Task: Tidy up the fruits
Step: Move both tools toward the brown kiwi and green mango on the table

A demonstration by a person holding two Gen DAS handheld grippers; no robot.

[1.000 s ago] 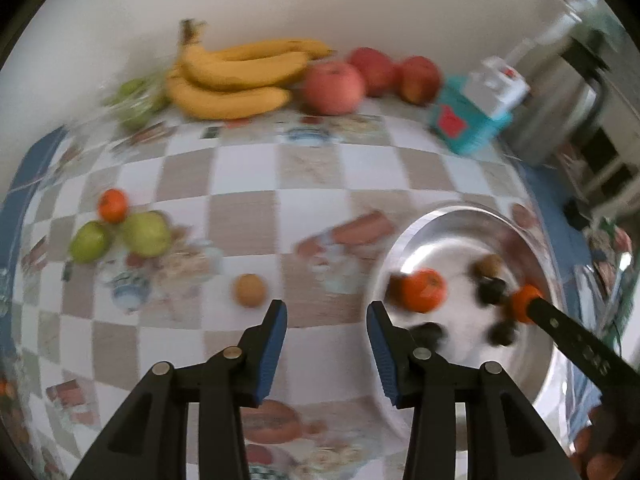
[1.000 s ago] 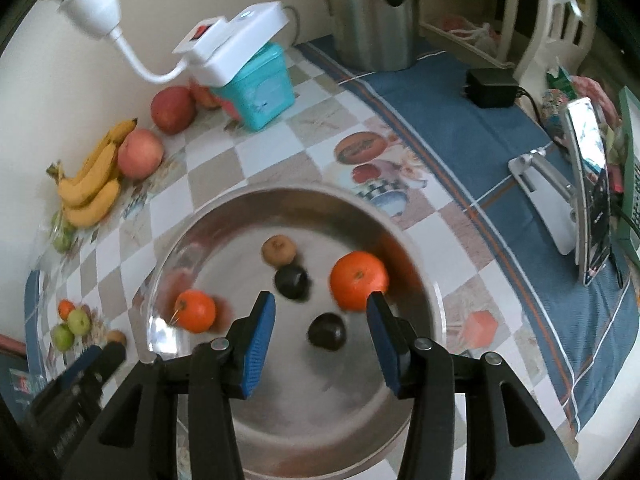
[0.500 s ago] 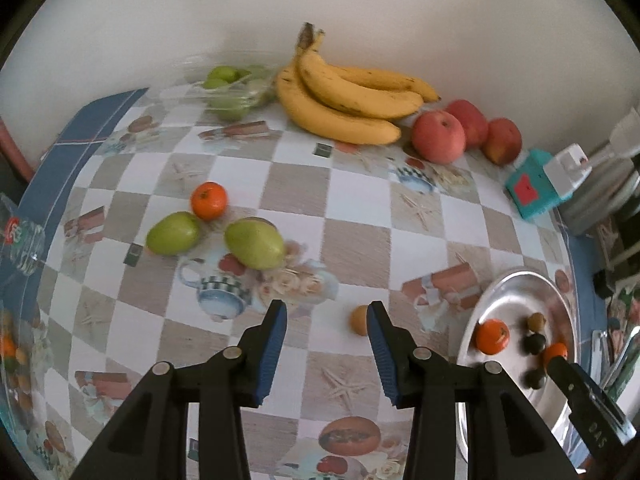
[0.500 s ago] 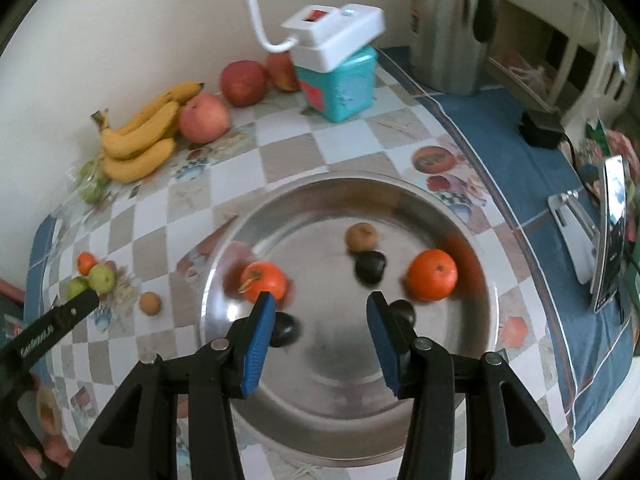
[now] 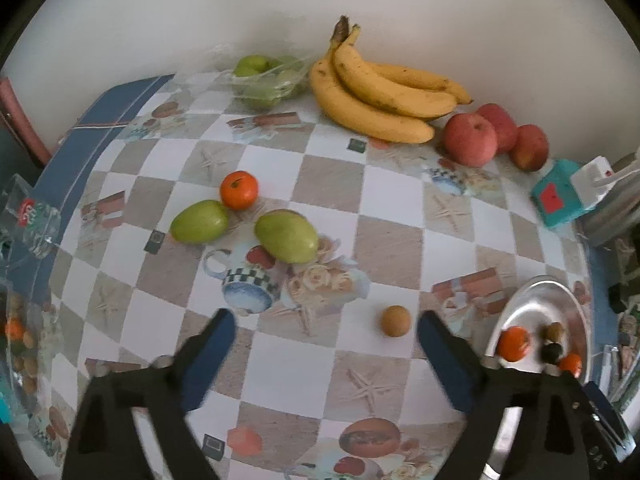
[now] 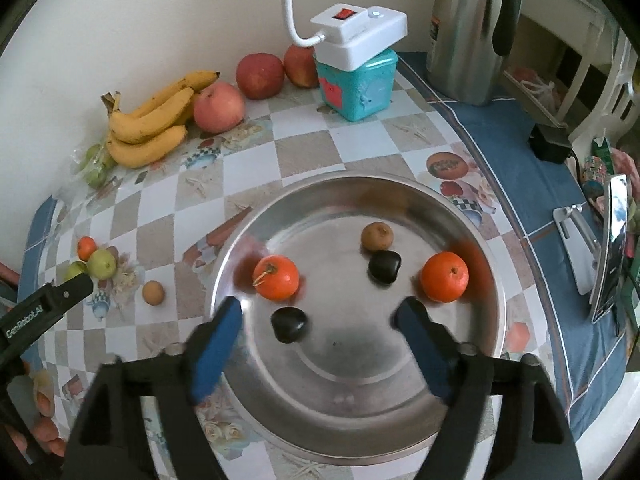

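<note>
Both claws have just been opening wide, gripping nothing: the left gripper [image 5: 324, 330] is hanging over a small tan fruit [image 5: 395, 321] lower right, the right gripper [image 6: 318, 318] over the steel bowl [image 6: 476, 380] holding two glossy oranges [image 6: 444, 276].

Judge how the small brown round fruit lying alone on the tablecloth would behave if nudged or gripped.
The small brown fruit looks nearly spherical, so a nudge would probably roll it across the flat tablecloth. Nothing touches it to stop it. Its matte skin suggests a firm, non-slippery grip.
</note>
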